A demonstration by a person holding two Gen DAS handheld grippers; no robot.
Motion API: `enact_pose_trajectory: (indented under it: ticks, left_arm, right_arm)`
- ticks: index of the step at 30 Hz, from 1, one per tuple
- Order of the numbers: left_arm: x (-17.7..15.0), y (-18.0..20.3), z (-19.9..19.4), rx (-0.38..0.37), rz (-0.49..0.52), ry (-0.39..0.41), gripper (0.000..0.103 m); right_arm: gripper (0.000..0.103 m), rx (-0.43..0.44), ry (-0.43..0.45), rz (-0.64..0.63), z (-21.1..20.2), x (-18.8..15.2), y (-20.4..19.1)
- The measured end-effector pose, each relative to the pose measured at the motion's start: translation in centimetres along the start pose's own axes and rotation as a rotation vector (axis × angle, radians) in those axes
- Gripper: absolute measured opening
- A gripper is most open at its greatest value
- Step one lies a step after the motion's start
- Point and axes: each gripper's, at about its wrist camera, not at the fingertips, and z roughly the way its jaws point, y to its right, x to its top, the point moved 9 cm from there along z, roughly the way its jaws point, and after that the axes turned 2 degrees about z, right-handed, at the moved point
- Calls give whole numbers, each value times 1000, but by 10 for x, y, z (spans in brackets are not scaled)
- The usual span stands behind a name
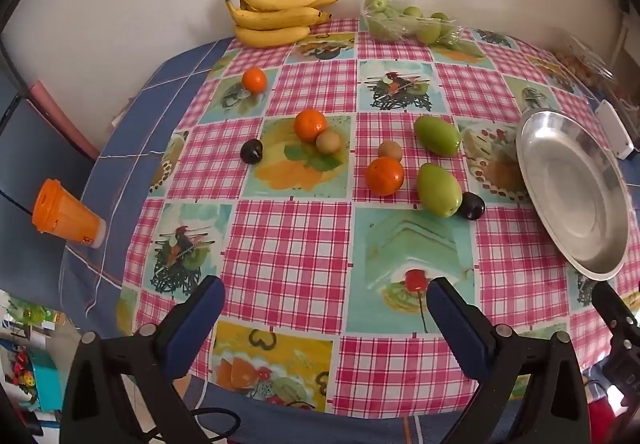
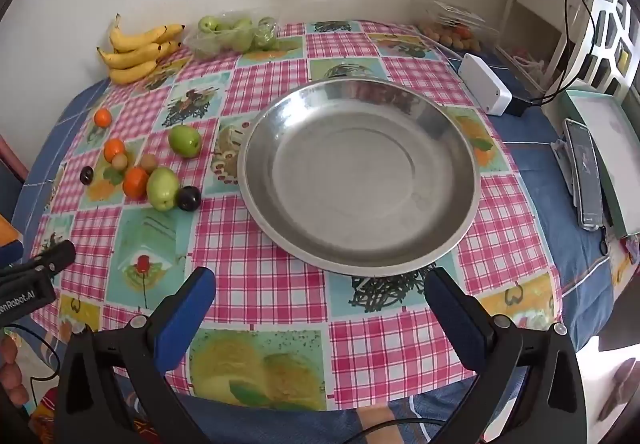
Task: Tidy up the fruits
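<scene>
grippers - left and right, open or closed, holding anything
Left gripper: open, holding nothing, above the tablecloth.
Right gripper: open, holding nothing, in front of the empty metal plate.

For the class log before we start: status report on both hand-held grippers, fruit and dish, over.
Left hand-held gripper and right hand-held gripper open, holding nothing. Loose fruits on tablecloth, steel dish holds no fruit. Nothing blocking between fruit and dish.
</scene>
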Motion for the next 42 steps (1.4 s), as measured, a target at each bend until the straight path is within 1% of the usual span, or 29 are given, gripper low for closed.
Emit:
enact_pose_trajectory:
  ticks: [3,4,5,6,8,9,21,42]
  left_arm:
    - [2,1,0,10,20,8,102]
    - [-1,0,-1,-5,-4,14,102]
    - [-2,-1,-1,-6,-3,13,102]
    - [-2,-1,0,-6,-2,11,102]
    - [-3,-4,1,-6,-3,6,102]
    - [-2,1,0,7,-9,11,102]
    - [-2,0,3,4,-6,-11,102]
    - [-5,-1,7,-3,-5,-27,102]
  right_arm:
    - [103,4,7,7,-1,2,0]
    - [103,6,10,9,-2,2,0]
    - [103,-10,12,-6,0,-5,-1]
    - [103,-12,-6,-8,1,-3,-2]
    - [103,-17,-3,-12,1,-3,-3]
    - [103,-12,-6,-5,2,-4,0]
    - [103,-17,-11,10,3,-5,1]
    - [103,-16,-11,9,3,-6,1]
